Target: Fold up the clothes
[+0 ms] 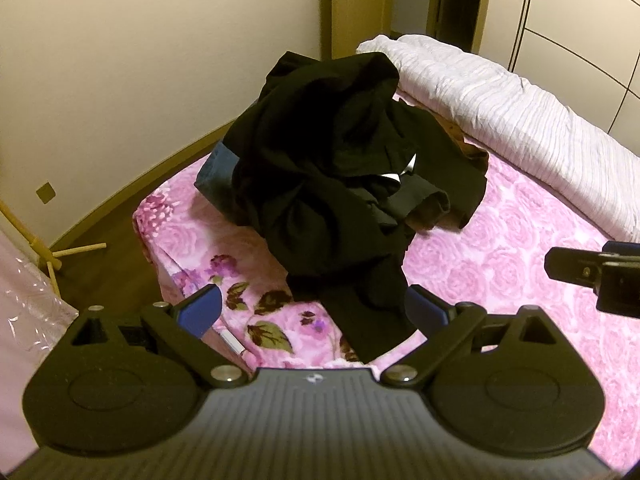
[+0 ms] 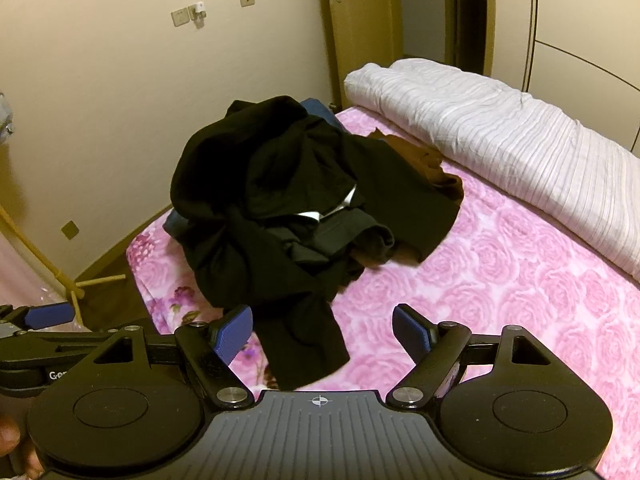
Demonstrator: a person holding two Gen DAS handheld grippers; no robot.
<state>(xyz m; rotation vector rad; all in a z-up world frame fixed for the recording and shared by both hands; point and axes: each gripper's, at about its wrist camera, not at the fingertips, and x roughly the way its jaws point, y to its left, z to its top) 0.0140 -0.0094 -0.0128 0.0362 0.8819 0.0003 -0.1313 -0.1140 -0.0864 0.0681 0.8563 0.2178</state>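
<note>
Waiting wide apart, the left tongs (image 1: 312,312) and right tongs (image 2: 322,330) hold nothing. Just ahead, on the bed (image 2: 500,280), sits the soft, floppy black clothes pile (image 2: 288,208). I'd grab its near hanging end.

Little could be read. In the right wrist view, white letters "Ge" stood on the black body of the left gripper (image 2: 52,316), low at the left edge beside the right gripper's (image 2: 322,328) own linkage; the rest of the word was cut off behind that linkage. A small white crosshair mark sat on the ribbed grey housing just behind the right gripper's fingers. No other lettering or number was legible.
</note>
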